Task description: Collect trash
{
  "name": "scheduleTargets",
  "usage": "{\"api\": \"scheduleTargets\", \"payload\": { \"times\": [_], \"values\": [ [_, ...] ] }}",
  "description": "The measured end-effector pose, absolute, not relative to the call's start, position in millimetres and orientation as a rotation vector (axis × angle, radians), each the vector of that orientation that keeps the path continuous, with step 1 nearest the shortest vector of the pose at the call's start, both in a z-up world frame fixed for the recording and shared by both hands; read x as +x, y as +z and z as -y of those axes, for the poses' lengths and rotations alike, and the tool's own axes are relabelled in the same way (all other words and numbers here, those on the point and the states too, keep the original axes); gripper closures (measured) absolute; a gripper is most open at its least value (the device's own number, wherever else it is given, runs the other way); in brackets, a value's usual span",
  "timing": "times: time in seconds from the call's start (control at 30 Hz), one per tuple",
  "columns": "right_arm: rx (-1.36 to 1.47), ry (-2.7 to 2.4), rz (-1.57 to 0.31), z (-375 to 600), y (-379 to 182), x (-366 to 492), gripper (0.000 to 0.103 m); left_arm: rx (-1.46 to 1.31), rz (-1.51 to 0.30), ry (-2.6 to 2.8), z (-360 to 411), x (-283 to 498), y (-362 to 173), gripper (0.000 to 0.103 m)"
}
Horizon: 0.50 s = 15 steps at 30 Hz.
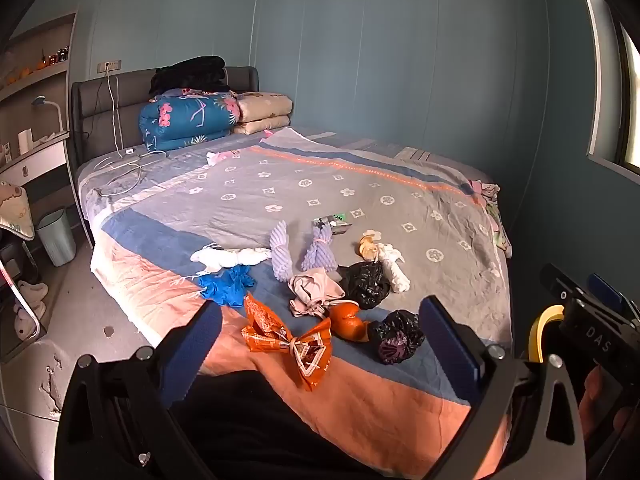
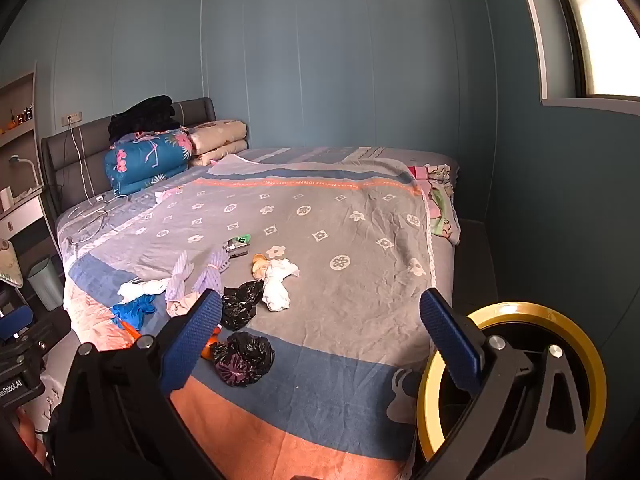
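Observation:
Several pieces of trash lie on the bed near its foot: an orange snack wrapper [image 1: 288, 344], a blue glove [image 1: 226, 286], white crumpled paper [image 1: 228, 258], a knotted black bag [image 1: 396, 336], a second black bag [image 1: 364, 282], an orange peel [image 1: 348, 322], beige paper [image 1: 314, 290]. The near black bag [image 2: 242, 358] and a white wad [image 2: 276, 286] show in the right wrist view. My left gripper [image 1: 320, 344] is open and empty above the wrapper. My right gripper [image 2: 320, 332] is open and empty above the bedspread. A yellow-rimmed bin [image 2: 516, 376] stands under the right finger.
The bed [image 2: 360, 224] fills both views, with folded quilts [image 1: 188, 120] and a white cable [image 1: 124, 160] at its head. A pale green waste bin [image 1: 56, 236] stands on the floor at the left by a desk. A blue wall and a window [image 2: 592, 28] are at the right.

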State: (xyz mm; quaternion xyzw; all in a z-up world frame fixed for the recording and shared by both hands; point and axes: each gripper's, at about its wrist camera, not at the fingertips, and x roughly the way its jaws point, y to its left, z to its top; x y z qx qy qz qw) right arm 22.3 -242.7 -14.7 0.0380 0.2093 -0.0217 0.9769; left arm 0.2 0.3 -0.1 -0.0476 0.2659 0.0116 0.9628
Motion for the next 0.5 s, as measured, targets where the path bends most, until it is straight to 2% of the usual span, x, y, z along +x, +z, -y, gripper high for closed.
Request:
{"api": "scheduleTargets", "payload": {
  "times": [0.5],
  "values": [
    [0.078, -0.044, -0.428, 244.1, -14.9, 24.0, 0.007, -0.091, -0.543, 0.027, -0.2, 0.2, -0.1, 0.008]
  ]
}}
